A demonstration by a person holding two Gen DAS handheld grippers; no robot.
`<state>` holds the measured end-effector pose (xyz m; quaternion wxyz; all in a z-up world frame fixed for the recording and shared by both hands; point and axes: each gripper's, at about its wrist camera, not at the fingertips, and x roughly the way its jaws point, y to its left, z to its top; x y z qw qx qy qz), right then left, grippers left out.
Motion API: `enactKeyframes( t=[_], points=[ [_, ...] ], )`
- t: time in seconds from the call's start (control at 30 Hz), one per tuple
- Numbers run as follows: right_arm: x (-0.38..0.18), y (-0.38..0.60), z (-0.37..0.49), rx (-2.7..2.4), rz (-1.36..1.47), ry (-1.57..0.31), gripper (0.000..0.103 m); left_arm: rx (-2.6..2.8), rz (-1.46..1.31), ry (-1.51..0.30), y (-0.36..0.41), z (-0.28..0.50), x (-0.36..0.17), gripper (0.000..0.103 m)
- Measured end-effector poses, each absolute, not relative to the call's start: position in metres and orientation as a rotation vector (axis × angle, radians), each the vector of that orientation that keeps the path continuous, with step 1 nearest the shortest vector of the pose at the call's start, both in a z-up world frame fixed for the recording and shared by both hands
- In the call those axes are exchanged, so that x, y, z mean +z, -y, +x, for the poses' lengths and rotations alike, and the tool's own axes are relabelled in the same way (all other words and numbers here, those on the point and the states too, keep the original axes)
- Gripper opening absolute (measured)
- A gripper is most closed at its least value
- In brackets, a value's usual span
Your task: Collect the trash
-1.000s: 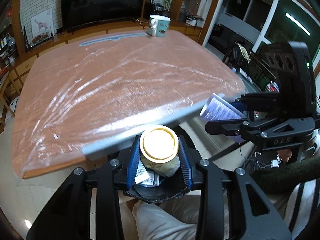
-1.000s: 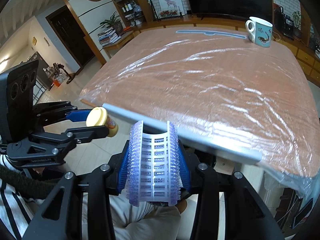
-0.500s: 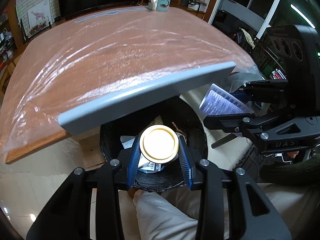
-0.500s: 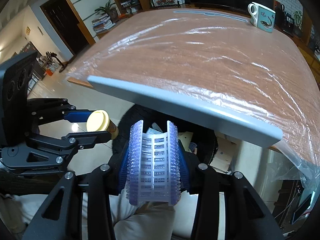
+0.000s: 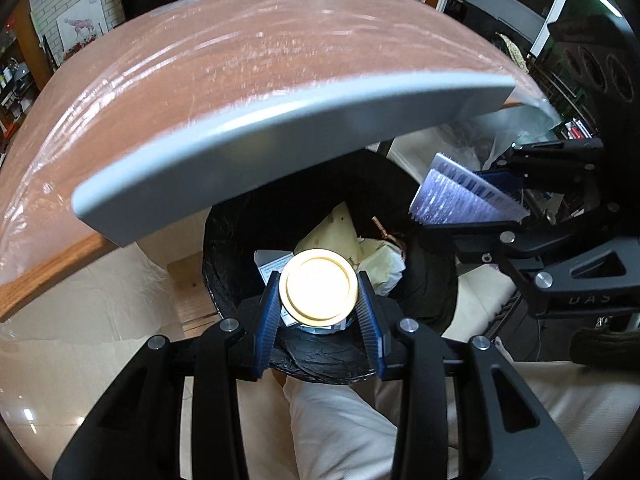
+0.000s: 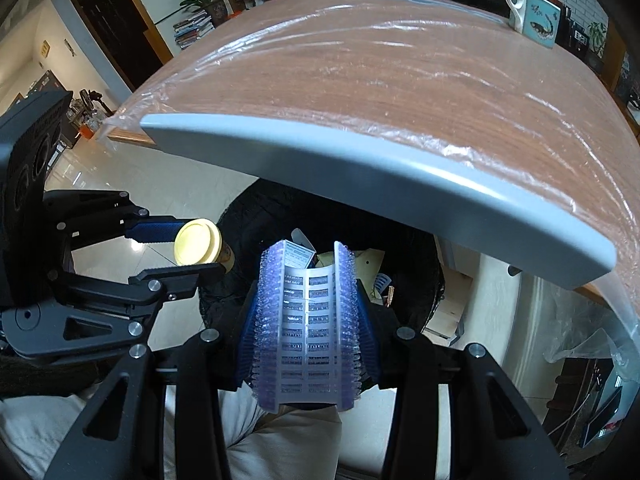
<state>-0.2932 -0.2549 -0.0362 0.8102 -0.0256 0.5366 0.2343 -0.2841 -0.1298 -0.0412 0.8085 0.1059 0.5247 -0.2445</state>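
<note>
Table edge (image 5: 280,140) overhangs bin (image 5: 224,248); mug (image 6: 534,20) at far side.

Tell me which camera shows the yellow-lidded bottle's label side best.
The right wrist view: there the bottle appears side-on in the left gripper, lid plus a strip of printed body. The left wrist view shows mostly its lid head-on above the trash bin.
</note>
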Motion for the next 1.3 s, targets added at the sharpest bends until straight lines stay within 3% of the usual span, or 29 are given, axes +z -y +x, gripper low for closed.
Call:
enactKeyframes(
  t=[0.37,0.4,0.43,0.47,0.53,0.7,0.83,0.87,0.97,1.0,1.13,1.3],
  points=[
    [-0.059,0.248,-0.285,0.467,-0.075,-1.182,0.043,-0.481,0.250,-1.165,0.132,-0.274,-0.065,0.039],
    [-0.060,0.249,-0.285,0.463,-0.073,-1.182,0.043,-0.482,0.246,-1.172,0.133,-0.273,-0.067,0.047],
    [-0.061,0.249,-0.285,0.462,-0.065,-1.182,0.049,-0.483,0.243,-1.177,0.133,-0.272,-0.068,0.062],
    [-0.062,0.251,-0.285,0.460,-0.050,-1.186,0.064,-0.478,0.240,-1.164,0.133,-0.272,-0.067,0.066],
    [-0.061,0.255,-0.286,0.452,-0.017,-1.181,0.076,-0.480,0.242,-1.146,0.133,-0.272,-0.063,0.072],
    [-0.050,0.268,-0.288,0.445,0.004,-1.182,0.077,-0.499,0.245,-1.115,0.132,-0.278,-0.048,0.075],
    [-0.016,0.285,-0.301,0.459,0.045,-1.146,0.077,-0.529,0.221,-1.020,0.120,-0.289,-0.005,0.075],
    [0.000,0.290,-0.302,0.468,0.057,-1.116,0.082,-0.540,0.201,-0.975,0.114,-0.290,0.015,0.075],
    [0.043,0.311,-0.295,0.442,0.062,-0.996,0.098,-0.532,0.160,-0.841,0.101,-0.282,0.061,0.095],
    [0.053,0.317,-0.290,0.416,0.060,-0.962,0.099,-0.514,0.154,-0.799,0.099,-0.276,0.075,0.100],
    [0.074,0.355,-0.242,0.273,0.087,-0.854,0.099,-0.397,0.107,-0.707,0.076,-0.226,0.104,0.101],
    [0.053,0.409,-0.159,0.061,0.093,-0.859,0.099,-0.214,0.050,-0.743,0.046,-0.137,0.086,0.101]
  ],
)
